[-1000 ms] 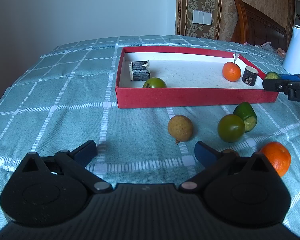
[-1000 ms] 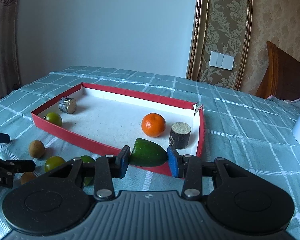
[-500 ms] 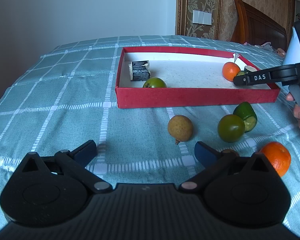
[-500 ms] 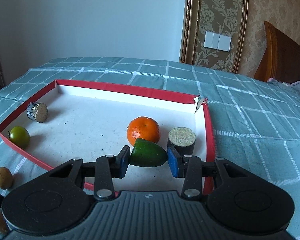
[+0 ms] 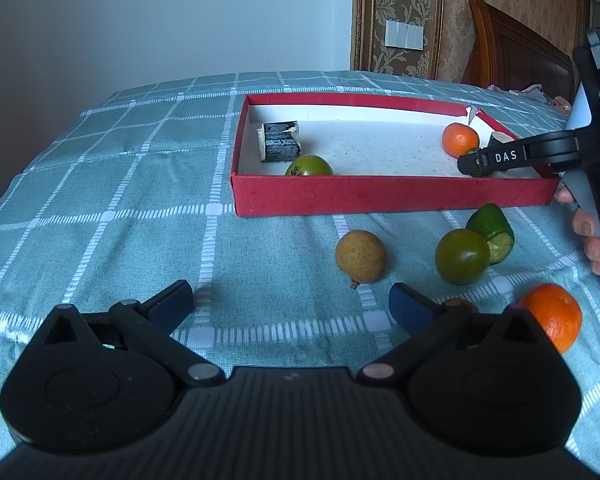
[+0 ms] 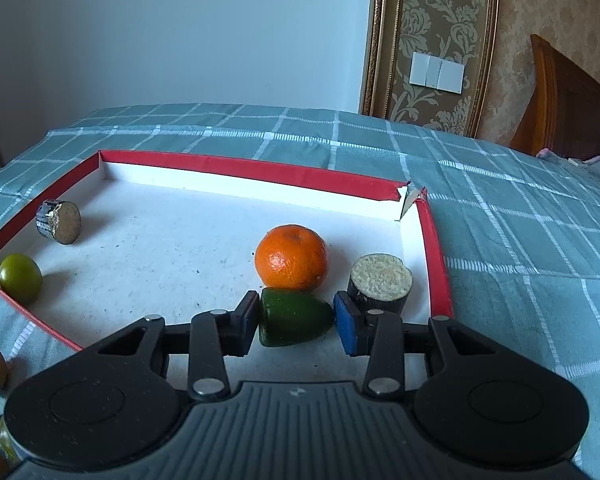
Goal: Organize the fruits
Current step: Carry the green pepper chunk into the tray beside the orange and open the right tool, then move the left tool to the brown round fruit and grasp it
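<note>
Right hand-held gripper: jaws closed on the green fruit piece, low inside the red tray, near its right wall; piece looks light, firm and smooth-skinned, likely slippery, best pinched across its broad middle. Just beyond: orange, touching or nearly so; cut dark cylinder close at right; both crowd the release spot. Farther left in tray: green round fruit; second cylinder. Left hand-held gripper: jaws wide apart, empty, low over the checked cloth; ahead lie brown fruit, green fruit, cut lime, second orange.
</note>
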`<state>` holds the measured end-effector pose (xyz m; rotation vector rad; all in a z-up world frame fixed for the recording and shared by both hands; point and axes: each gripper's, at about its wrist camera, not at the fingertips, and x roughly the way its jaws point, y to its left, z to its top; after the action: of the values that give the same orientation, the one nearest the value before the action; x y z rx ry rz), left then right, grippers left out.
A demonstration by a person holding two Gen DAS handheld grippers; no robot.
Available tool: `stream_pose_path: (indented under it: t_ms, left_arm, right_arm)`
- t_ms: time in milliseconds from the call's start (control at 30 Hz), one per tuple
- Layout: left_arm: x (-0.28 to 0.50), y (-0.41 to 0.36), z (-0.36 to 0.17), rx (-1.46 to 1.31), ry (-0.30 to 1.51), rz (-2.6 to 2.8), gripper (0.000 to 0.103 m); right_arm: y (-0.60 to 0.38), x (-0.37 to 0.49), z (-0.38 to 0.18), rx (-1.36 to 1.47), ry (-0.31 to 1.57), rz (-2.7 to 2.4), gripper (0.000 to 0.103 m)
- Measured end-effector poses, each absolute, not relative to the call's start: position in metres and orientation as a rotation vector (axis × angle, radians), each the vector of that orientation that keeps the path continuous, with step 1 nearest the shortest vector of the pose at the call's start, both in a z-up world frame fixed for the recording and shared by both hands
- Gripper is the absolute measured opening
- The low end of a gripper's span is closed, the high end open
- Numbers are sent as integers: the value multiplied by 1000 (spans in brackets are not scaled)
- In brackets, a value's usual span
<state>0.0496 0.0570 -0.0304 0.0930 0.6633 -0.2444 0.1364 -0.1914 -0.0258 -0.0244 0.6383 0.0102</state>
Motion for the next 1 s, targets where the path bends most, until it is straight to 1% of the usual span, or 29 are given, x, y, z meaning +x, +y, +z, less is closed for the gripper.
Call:
stream_pose_path:
  t_ms: [67,133,767,800,833,867,1000]
  left_arm:
    - [50,57,-30,93,663,-244,103]
    - [50,57,-30,93,663,-244,103]
    - [50,57,-31,93,663,-244,103]
    - [50,57,-31,93,663,-244,103]
    - [50,57,-31,93,663,-244,103]
    - [50,57,-31,93,663,-244,103]
    - [50,57,-31,93,663,-244,103]
  right_arm:
    - [-192,133,-26,-21,640,12,40]
    - [-193,128,-25,-18,636,14,43]
    - [-213,65,-10,8,530,-4,44]
    - [-215,59,-9,6,520,-2,46]
    - [-216,53,-8,2,509,-7,52]
    - [-218,48,-9,-3,510,-13,54]
    - [-224,31,-17,8,532,4,55]
